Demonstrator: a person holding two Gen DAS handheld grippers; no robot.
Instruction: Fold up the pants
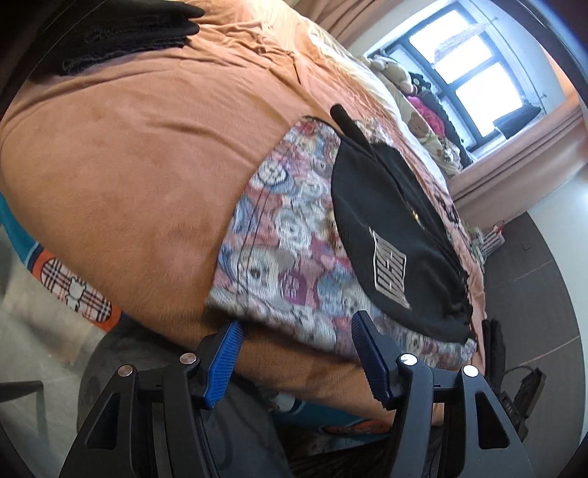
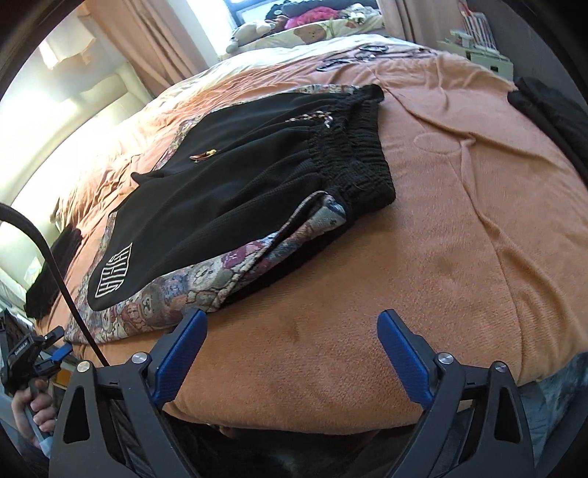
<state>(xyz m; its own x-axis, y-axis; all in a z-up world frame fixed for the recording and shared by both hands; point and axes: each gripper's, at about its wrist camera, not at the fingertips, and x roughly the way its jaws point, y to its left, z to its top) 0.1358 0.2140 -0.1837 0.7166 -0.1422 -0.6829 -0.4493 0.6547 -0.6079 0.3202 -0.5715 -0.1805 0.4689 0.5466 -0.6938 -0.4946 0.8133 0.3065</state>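
The pants (image 2: 228, 191) are black with patterned teddy-bear panels and lie flat on the orange bedspread (image 2: 459, 228), elastic waistband to the far right. In the left wrist view the pants (image 1: 294, 235) show their patterned leg and a black panel with a white logo. My left gripper (image 1: 297, 327) is open at the near hem edge of the pants, holding nothing. My right gripper (image 2: 292, 321) is open, just off the near patterned edge of the pants, above bare bedspread.
A folded black garment (image 1: 110, 33) lies on the bed at the far left, and another dark garment (image 2: 551, 106) sits at the bed's right edge. Pillows and soft toys (image 2: 294, 29) lie at the head by the window. The other hand-held gripper (image 2: 33, 360) shows low left.
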